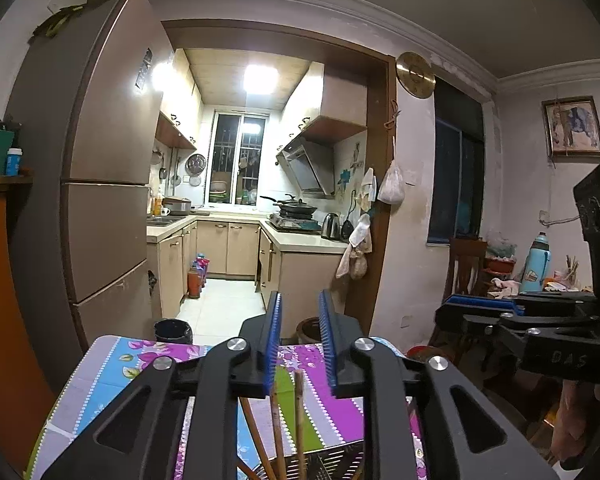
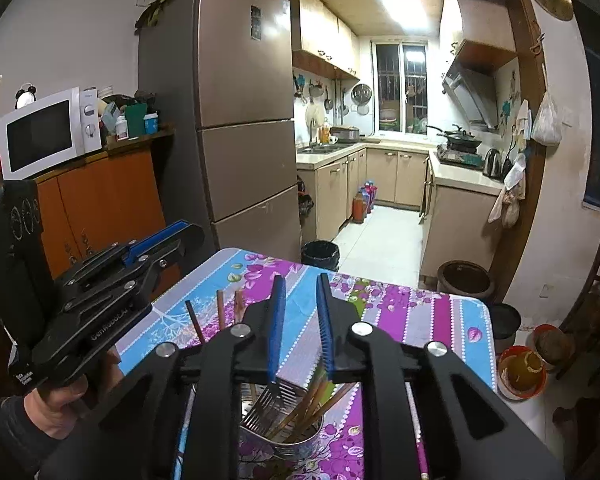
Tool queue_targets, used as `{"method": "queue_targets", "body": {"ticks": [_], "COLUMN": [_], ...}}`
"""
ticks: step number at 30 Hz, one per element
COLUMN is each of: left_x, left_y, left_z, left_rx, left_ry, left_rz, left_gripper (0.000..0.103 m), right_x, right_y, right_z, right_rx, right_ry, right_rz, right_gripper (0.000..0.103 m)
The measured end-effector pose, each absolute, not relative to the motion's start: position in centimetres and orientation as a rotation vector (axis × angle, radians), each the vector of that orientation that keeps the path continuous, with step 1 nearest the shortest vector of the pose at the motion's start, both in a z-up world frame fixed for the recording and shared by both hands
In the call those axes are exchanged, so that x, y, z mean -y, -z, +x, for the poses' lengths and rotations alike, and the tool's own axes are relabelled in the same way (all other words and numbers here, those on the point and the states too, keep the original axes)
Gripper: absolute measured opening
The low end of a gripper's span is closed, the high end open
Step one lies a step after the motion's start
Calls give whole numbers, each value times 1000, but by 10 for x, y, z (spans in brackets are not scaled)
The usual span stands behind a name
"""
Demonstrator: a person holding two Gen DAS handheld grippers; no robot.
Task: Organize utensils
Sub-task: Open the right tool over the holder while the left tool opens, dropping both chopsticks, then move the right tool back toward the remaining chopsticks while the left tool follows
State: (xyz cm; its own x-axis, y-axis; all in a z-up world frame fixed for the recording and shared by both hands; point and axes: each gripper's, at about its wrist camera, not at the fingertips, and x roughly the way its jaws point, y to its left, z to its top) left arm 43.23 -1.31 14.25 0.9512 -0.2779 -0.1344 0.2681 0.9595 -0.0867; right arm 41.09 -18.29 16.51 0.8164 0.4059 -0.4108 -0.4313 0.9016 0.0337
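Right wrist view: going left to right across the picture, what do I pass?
microwave → left gripper → fridge → black bin → stove with pan → kettle → brown crock → orange bowl

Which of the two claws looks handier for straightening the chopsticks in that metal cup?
Probably the right gripper: its open jaws sit directly above the metal cup and chopsticks. The left gripper hangs off the table's side.

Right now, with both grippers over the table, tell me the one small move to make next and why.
Probably lift both grippers clear. The left gripper and right gripper stand slightly open with nothing between their pads, while the chopsticks and slotted spatula already stand in the metal holder.
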Motion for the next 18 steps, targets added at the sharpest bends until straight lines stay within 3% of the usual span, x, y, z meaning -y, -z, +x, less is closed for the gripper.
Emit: {"method": "queue_targets", "body": {"ticks": [7, 12, 14, 18], "left_x": [7, 2, -2, -6], "left_y": [-141, -141, -140, -140], "left_z": [432, 427, 420, 398], "left_rx": [-148, -154, -154, -143], "left_ry": [261, 255, 253, 247], "left_rz": [-78, -81, -85, -78], "left_gripper": [37, 44, 48, 59], "right_x": [192, 193, 195, 201], "right_y": [-163, -160, -161, -164], "right_z": [410, 406, 400, 378], "right_rx": [-402, -396, -381, -339], "right_ry": [-425, -425, -430, -427], "right_rz": [-50, -55, -53, -50], "right_gripper": [45, 52, 62, 74]}}
